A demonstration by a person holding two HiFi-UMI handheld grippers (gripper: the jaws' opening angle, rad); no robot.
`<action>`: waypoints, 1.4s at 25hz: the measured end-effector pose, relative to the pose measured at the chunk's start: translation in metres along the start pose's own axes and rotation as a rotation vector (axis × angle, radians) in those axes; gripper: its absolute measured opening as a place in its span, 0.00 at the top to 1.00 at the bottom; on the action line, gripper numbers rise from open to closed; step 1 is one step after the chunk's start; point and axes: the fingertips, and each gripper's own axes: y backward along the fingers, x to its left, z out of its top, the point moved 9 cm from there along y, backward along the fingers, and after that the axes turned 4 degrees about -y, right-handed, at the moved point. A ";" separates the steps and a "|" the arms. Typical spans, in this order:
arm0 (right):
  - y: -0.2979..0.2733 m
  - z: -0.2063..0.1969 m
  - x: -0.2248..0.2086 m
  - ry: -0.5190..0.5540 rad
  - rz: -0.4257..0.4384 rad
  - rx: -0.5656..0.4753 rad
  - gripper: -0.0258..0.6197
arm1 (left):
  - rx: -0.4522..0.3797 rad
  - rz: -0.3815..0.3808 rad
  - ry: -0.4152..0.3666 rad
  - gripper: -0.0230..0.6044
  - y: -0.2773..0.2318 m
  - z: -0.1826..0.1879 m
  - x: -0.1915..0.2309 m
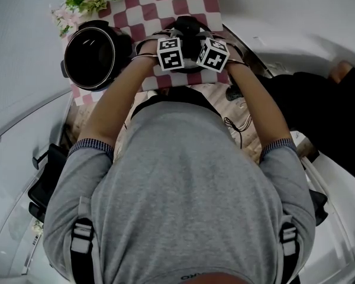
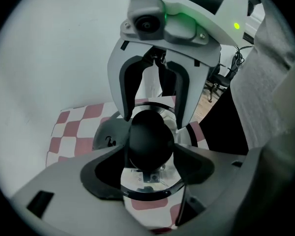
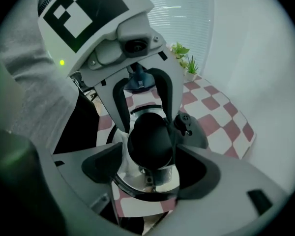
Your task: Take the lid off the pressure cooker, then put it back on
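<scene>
White tabletop, red-white checkered cloth on it. Pressure cooker pot open at cloth's left edge, lid off, just right of pot, over cloth. Left tool and right tool face each other — each clamped on lid's black knob from opposite sides. Plant behind pot. Lid resting or lifted — cannot tell.

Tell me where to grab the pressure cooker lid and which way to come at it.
Take the black knob at the centre of the lid, coming down from above with the fingers on opposite sides. It is round and stands up from the shiny dome, so fingers can likely close round it; the rim looks too wide.
</scene>
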 end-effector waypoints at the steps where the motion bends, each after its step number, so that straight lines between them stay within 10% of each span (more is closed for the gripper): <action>1: -0.003 0.000 -0.002 0.013 0.001 0.016 0.41 | 0.006 -0.004 -0.004 0.43 -0.002 0.000 0.001; 35: -0.010 0.020 -0.005 0.158 0.080 0.158 0.51 | -0.007 -0.033 0.002 0.49 0.001 -0.001 0.002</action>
